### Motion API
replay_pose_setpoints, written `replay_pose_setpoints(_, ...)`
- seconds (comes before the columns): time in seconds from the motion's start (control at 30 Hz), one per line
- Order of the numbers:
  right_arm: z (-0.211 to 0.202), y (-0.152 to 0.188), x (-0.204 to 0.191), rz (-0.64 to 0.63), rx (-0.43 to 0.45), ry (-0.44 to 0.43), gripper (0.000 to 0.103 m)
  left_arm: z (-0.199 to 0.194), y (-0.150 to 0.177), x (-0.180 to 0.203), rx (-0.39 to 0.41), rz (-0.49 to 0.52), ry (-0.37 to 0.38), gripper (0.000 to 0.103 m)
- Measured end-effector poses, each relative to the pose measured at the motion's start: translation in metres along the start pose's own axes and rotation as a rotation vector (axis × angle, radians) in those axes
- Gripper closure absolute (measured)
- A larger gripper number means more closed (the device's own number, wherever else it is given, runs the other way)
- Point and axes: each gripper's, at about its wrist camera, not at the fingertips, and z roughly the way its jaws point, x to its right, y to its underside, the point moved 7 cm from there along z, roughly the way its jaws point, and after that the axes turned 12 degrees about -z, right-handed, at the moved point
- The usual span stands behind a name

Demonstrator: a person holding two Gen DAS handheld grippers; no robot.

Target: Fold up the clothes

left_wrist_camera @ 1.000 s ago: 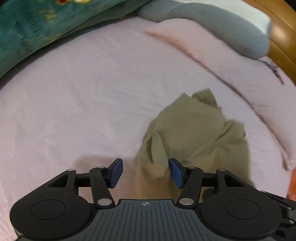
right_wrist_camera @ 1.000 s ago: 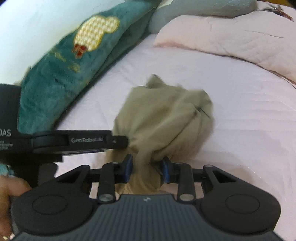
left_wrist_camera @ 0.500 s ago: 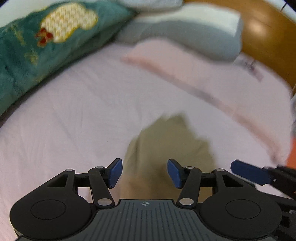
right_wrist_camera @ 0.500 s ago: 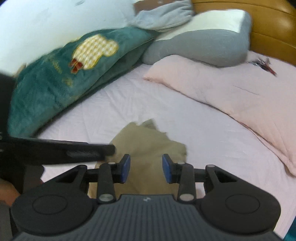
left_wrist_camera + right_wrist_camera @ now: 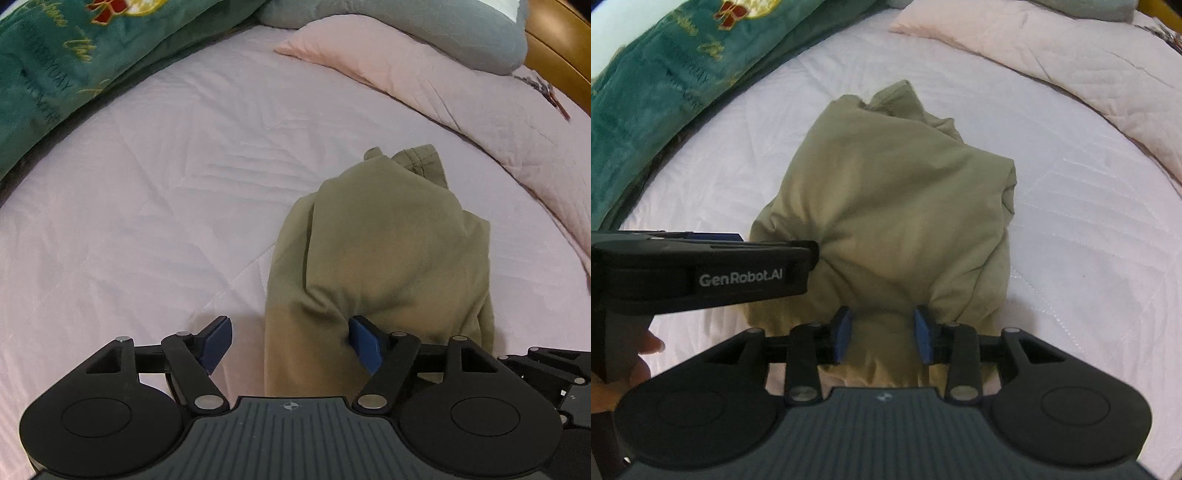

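Right gripper [image 5: 882, 334]: jaws just opened wider, a bunched neck of the olive garment [image 5: 897, 206] between the blue pads, contact unclear. Left gripper [image 5: 291, 343]: jaws spread wide, just opened further, right pad against cloth, left pad clear over bare sheet. Garment crumpled on the pink bed [image 5: 147, 184]. Beyond: teal pillow [image 5: 40, 74], pink pillow [image 5: 461, 96], grey pillow [image 5: 443, 26].

The olive garment's [image 5: 897, 206] near end is hidden behind the right tool's [image 5: 882, 332] body.
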Motion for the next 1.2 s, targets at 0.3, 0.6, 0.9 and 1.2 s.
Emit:
replay_pose_setpoints(0.3,-0.154,-0.008,-0.014,0.031,0.117,0.059,0.024,-0.159,-0.013,0.030,0.112,-0.047,0.063,0.028)
replay_pose_setpoints(0.6,-0.248,-0.023,-0.021,-0.016,0.103,0.109,0.017,-0.257,-0.010,0.052,0.106,-0.167,0.081,0.021)
replay_pose_setpoints(0.9,-0.250,-0.014,-0.020,0.042,0.082,0.209,0.017,-0.272,0.002,0.052,0.116,-0.085,0.018,0.015)
replay_pose_setpoints(1.2,-0.234,-0.006,-0.019,0.076,0.043,0.275,0.017,-0.278,0.006,0.018,0.149,-0.101,-0.106,0.015)
